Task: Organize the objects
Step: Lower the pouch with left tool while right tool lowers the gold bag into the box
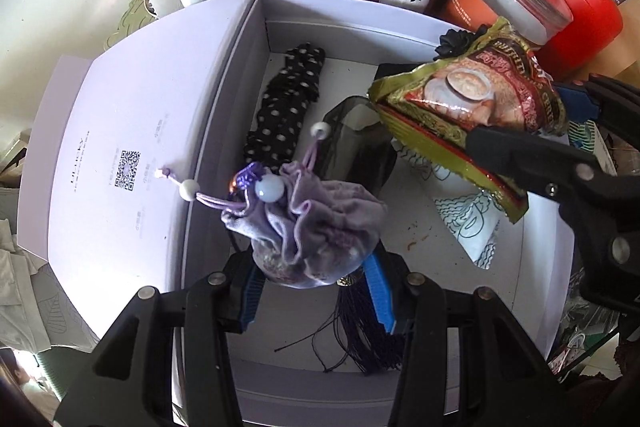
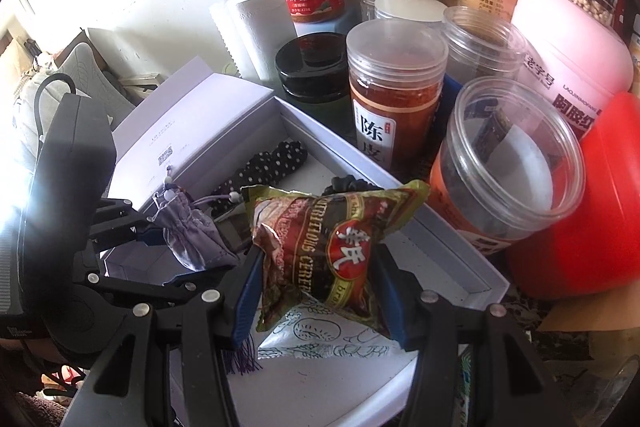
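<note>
My left gripper [image 1: 314,291] is shut on a purple drawstring pouch [image 1: 316,227] with white beads and a dark tassel, held over an open white box [image 1: 400,31]. My right gripper [image 2: 320,291] is shut on a green and red cereal packet [image 2: 332,247], also held over the box [image 2: 452,247]. The packet [image 1: 472,107] shows at the right of the left wrist view, and the pouch [image 2: 196,231] shows at the left of the right wrist view. In the box lie a black polka-dot fabric piece [image 1: 284,111], a white patterned sachet [image 1: 472,223] and a dark sheer bag [image 1: 356,143].
The box lid [image 1: 120,163] lies open to the left. Behind the box stand several jars: an orange-labelled jar [image 2: 394,95], a clear empty jar [image 2: 508,163], a black-lidded jar [image 2: 316,71], a red container [image 2: 592,227], a pink tub [image 2: 568,51] and a paper towel roll [image 2: 256,27].
</note>
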Tool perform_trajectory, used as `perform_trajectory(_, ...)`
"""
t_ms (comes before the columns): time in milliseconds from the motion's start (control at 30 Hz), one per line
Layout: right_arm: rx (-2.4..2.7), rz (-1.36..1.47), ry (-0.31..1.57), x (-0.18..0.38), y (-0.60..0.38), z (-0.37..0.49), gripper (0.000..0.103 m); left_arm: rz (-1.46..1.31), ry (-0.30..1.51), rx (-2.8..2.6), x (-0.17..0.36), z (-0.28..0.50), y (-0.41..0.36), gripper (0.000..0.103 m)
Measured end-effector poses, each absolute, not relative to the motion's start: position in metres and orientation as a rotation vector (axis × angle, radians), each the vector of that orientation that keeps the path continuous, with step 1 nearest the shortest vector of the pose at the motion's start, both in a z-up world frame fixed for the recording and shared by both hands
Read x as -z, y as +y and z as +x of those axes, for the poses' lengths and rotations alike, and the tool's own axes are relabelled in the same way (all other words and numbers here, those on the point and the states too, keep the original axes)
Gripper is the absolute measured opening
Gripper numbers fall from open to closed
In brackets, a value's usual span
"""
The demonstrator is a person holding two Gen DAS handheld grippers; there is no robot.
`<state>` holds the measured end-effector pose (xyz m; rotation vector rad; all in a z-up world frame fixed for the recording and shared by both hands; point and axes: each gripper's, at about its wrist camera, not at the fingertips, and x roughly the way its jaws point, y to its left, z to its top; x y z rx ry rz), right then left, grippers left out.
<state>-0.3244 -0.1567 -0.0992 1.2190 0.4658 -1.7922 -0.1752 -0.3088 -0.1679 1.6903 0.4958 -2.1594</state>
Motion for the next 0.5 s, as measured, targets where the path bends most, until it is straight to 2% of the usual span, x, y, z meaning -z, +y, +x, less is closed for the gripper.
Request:
perform_trajectory(367,1.796,1.239,0.493,0.097,-0.158,-0.324,0.057,1.684,0.513,2.145,0.167,-0.163,-0.306,0.044)
perform_trajectory(467,1.811,1.245,0.495,0.095,-0.156,-0.323,0.064,1.671,0.504,2.143,0.163,-0.159,-0.306,0.044)
perform_trajectory(500,1.826,1.240,0.503,0.093,-0.155,-0.322,0.070,1.668,0.503,2.141,0.162,-0.158,-0.307,0.044)
